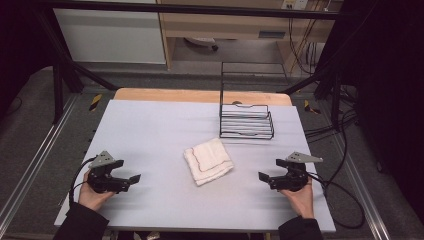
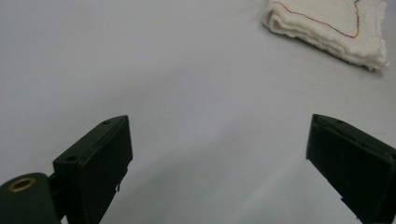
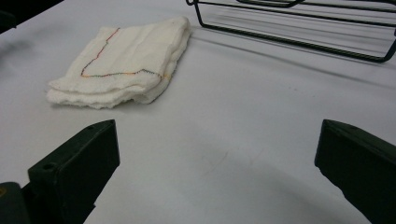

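Cloth: a folded white cloth (image 1: 208, 161) lies flat near the middle of the table (image 1: 150, 130), between your two grippers and a little farther from you than both. A thin coloured stitch line runs across its top layer.
Left gripper: your left gripper (image 1: 131, 180) sits low over the table at the near left, jaws pointing toward the centre. The jaws stand wide apart with only bare table between them.
Cloth from the left: in the left gripper view the cloth (image 2: 329, 28) lies ahead and off to the upper right, well apart from the jaws.
Right gripper: your right gripper (image 1: 264, 176) sits low at the near right, jaws pointing toward the centre. They are spread wide and hold nothing.
Cloth from the right: in the right gripper view the cloth (image 3: 121, 63) lies ahead and to the left, near but not touching the jaws.
Rack: a black wire rack (image 1: 246, 120) stands beyond the cloth, just apart from it.
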The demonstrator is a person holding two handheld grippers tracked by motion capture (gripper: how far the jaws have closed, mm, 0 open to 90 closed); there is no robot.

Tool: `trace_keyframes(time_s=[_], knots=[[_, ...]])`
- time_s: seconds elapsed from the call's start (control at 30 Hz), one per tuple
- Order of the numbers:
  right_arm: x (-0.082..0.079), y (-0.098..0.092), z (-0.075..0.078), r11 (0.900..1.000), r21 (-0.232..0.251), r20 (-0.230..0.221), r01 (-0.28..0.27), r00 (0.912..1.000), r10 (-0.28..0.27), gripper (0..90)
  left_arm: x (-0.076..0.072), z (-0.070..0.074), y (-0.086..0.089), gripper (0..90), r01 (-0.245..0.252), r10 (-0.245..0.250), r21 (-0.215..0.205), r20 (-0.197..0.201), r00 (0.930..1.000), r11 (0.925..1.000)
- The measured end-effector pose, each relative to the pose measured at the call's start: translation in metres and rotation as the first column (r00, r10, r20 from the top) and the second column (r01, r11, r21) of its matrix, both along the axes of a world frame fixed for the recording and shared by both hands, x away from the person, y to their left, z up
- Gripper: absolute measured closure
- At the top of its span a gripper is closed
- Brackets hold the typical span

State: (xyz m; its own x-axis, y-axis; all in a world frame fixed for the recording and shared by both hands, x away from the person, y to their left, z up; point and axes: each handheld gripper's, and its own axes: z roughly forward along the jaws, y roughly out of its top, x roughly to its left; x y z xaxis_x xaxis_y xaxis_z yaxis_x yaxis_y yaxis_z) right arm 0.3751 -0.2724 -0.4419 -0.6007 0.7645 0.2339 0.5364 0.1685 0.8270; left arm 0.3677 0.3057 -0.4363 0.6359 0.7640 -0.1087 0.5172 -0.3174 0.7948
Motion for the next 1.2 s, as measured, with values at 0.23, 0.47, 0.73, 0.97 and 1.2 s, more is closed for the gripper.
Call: trace_keyframes(time_s=[0.23, 0.47, 0.73, 0.97, 1.2], knots=[[-0.001, 0.000, 0.000, 1.000, 0.005, 0.001, -0.002, 1.0000, 0.002, 0.5, -0.001, 0.000, -0.003, 7.1, 0.002, -0.002, 0.008, 0.002, 1.0000, 1.0000], [-0.001, 0.001, 0.000, 1.000, -0.003, -0.003, 0.000, 1.0000, 0.000, 0.5, -0.001, 0.001, -0.005, 7.3, 0.006, -0.006, 0.015, 0.005, 1.0000, 0.9999], [-0.001, 0.001, 0.000, 1.000, -0.007, 0.002, -0.007, 1.0000, 0.007, 0.5, 0.001, 0.003, -0.013, 7.3, 0.012, -0.012, 0.019, 0.010, 0.9999, 0.9997], [-0.001, 0.002, 0.000, 1.000, -0.010, 0.003, -0.007, 1.0000, 0.007, 0.5, 0.002, 0.006, -0.023, 7.3, 0.002, -0.002, 0.012, 0.013, 0.9999, 0.9999], [-0.001, 0.004, 0.000, 1.000, -0.015, 0.002, -0.012, 0.9999, 0.012, 0.5, 0.008, 0.014, -0.036, 8.1, 0.005, -0.005, -0.001, 0.011, 0.9999, 1.0000]])
